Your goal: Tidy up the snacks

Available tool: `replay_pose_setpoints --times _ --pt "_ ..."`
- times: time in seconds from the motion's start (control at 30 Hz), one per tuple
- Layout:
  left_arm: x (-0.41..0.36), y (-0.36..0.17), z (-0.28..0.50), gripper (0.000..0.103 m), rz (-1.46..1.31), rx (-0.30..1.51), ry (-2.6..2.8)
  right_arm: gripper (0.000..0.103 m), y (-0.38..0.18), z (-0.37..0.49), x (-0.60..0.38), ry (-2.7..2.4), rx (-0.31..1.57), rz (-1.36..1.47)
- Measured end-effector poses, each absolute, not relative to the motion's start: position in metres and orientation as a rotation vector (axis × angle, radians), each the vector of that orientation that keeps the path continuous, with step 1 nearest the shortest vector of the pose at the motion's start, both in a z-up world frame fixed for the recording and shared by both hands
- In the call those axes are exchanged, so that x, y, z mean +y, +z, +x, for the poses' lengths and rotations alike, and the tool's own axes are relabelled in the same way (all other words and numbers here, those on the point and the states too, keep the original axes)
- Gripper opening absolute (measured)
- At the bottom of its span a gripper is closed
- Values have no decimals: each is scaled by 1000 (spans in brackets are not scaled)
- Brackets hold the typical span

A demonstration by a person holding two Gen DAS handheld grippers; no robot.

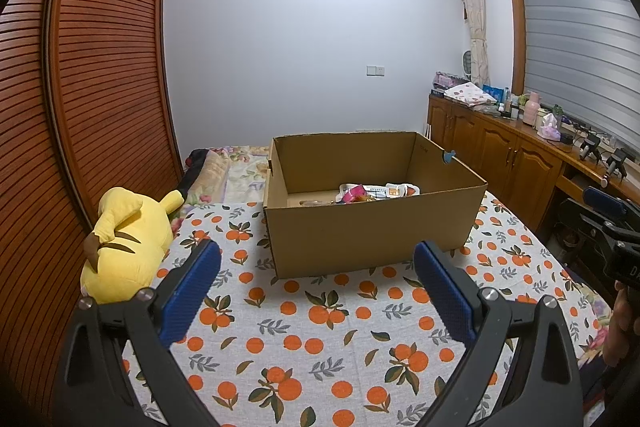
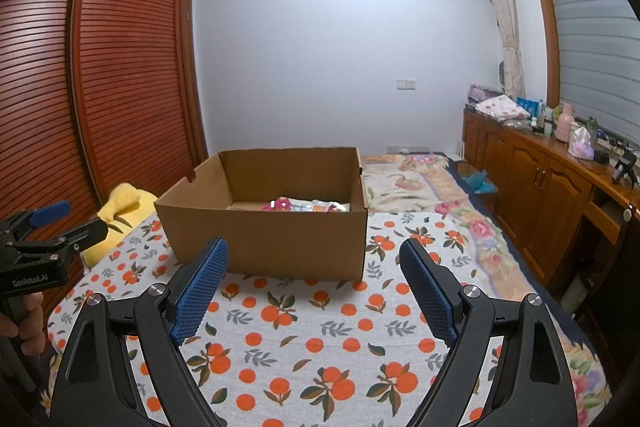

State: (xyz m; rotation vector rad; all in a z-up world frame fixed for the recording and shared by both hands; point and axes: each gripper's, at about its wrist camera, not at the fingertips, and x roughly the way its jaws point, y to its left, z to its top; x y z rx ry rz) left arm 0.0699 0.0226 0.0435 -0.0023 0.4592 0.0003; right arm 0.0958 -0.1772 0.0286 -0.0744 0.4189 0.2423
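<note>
Left gripper (image 1: 316,291): released, jaws spread wide, nothing between them; it hovers over the orange-print cloth (image 1: 320,347) on the bed.
Right gripper (image 2: 312,289): released too, jaws wide and empty, just short of the box's near wall.
Box (image 1: 360,227): open cardboard, standing on the cloth ahead of both grippers.
Snacks (image 1: 376,191): a small heap of packets on the box floor, towards the far side, beyond the near wall and well apart from both grippers.
Risk: a low reach could catch the near wall and push the box across the cloth.
Risk: thin packets lie overlapped, so a pinch may lift two or slip off one.
Plush (image 1: 124,239): yellow toy left of the box, within a wide left swing.
</note>
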Motion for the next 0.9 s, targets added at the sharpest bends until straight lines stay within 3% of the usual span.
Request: replay_pose_setpoints --times 0.9 --pt "24 41 70 98 -1 456 2 90 29 101 -180 236 420 -65"
